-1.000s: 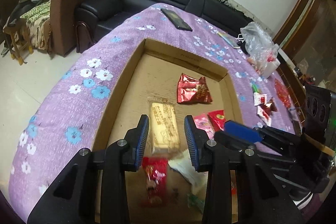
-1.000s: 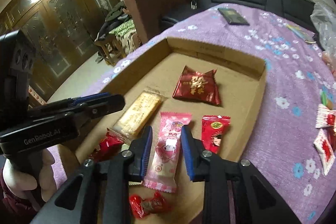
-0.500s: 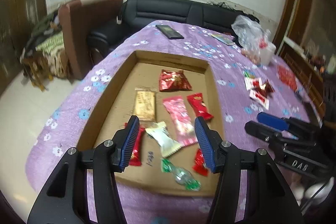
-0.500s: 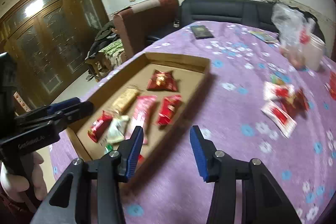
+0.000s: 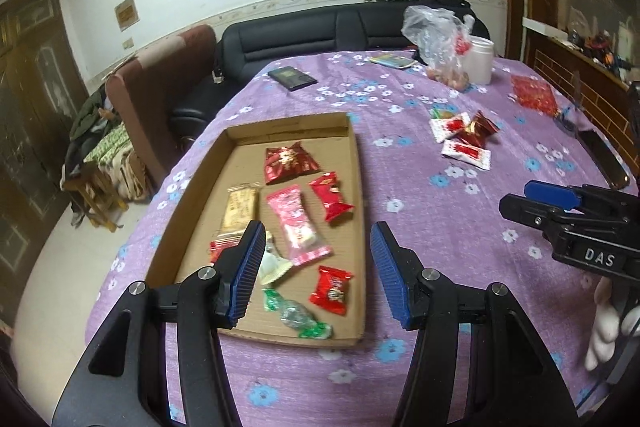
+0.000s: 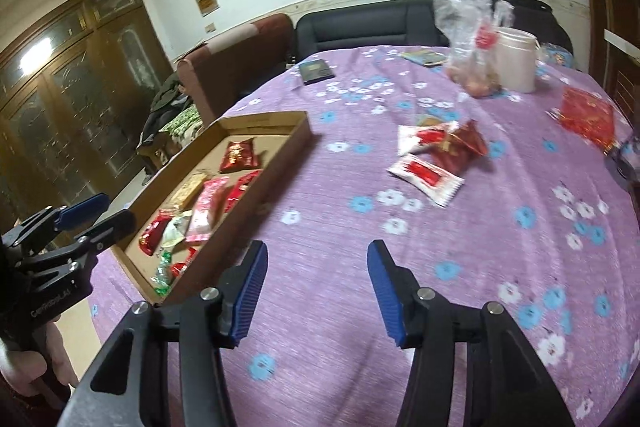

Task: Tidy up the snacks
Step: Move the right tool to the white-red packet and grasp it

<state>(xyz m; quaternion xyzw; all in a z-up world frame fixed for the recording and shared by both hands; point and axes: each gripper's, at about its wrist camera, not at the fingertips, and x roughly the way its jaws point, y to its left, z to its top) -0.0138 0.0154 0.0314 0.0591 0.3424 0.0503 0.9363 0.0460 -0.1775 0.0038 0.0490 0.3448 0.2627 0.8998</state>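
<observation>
A shallow cardboard tray (image 5: 357, 163) lies on the purple flowered tablecloth and holds several snack packets, among them a pink one (image 5: 298, 225) and a dark red one (image 5: 289, 161). The tray also shows in the right wrist view (image 6: 288, 151). A small pile of loose red and white packets (image 5: 464, 139) lies right of the tray; it also shows in the right wrist view (image 6: 438, 155). My left gripper (image 5: 318, 277) is open and empty, raised above the tray's near end. My right gripper (image 6: 316, 287) is open and empty over bare cloth.
At the back of the table stand a clear plastic bag (image 5: 438, 39), a white jar (image 5: 480, 61), a black phone (image 5: 292, 78) and a red packet (image 5: 534, 95). A dark phone (image 5: 602, 157) lies at the right edge. A black sofa (image 5: 304, 31) is behind.
Both grippers have pulled back and up from the tray and opened wide. The right gripper has swung right, over the open cloth toward the loose packets.
</observation>
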